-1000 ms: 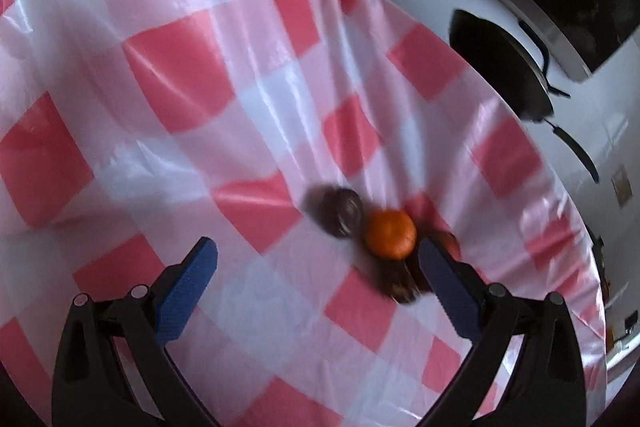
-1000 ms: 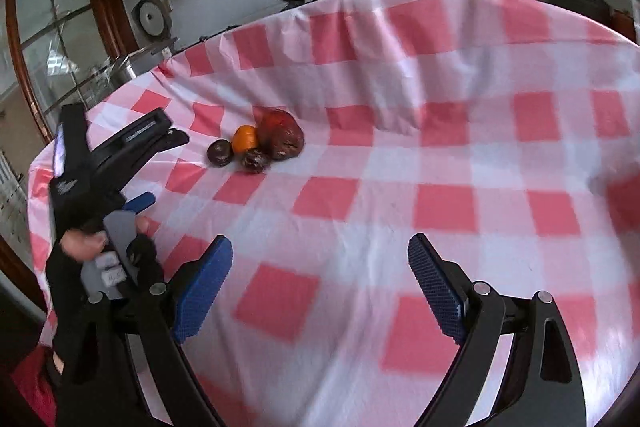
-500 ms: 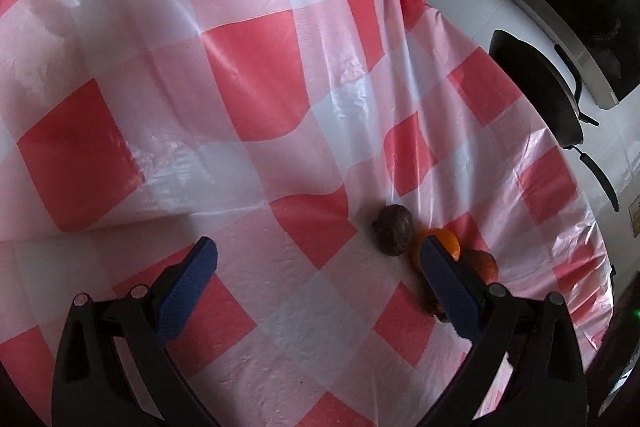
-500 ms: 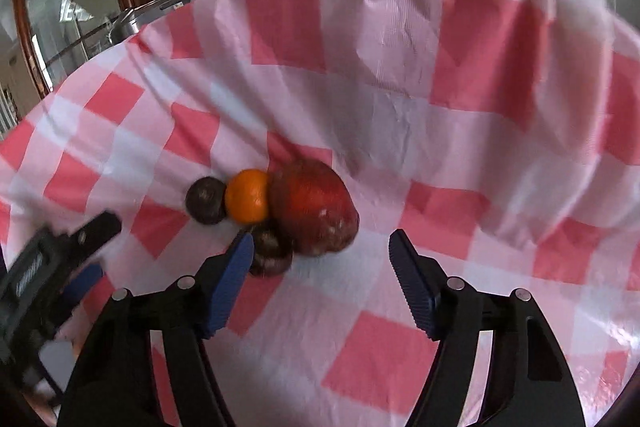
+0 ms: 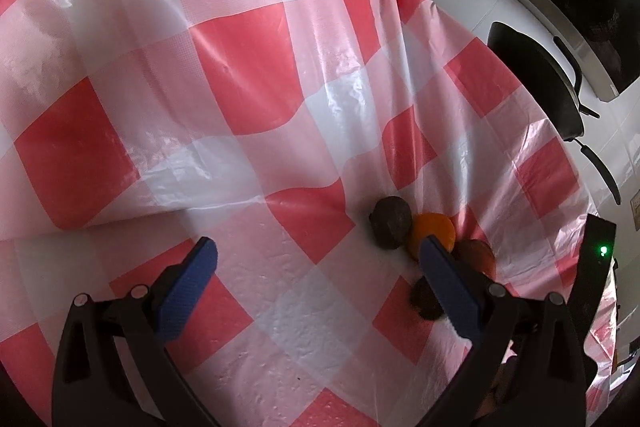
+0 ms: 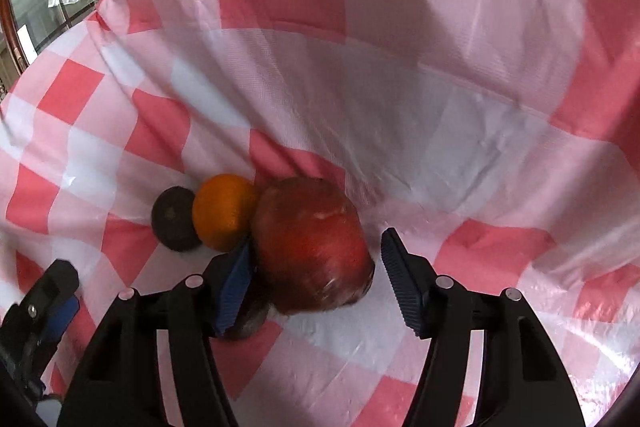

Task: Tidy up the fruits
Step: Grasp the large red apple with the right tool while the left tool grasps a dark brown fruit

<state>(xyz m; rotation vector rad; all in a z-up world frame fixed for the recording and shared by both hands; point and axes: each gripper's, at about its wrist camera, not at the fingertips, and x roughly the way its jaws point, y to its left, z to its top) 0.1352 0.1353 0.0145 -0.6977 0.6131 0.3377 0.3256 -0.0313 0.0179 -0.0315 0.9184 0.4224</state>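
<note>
1. Leftmost, the left gripper (image 5: pixel 316 259) hangs wide apart and holds nothing, over bare checked tablecloth (image 5: pixel 248 75).
2. Just beside its right finger, the fruits huddle touching: dark fruit (image 6: pixel 174 225), orange (image 6: pixel 224 211), red apple (image 6: pixel 312 251), and a second dark fruit (image 5: pixel 425 301) in front.
3. The right gripper (image 6: pixel 316 267) straddles the apple, parted, the right pad apart from it.
4. Rightward, cloth rises in folds toward a black pan (image 5: pixel 536 83) past the edge.
5. No writing is legible.

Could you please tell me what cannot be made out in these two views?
- Second dark fruit: right view, mostly behind the left finger.
- Apple: left view, largely behind the right finger.
- Left gripper: right view, blurred and cut by the edge.
</note>
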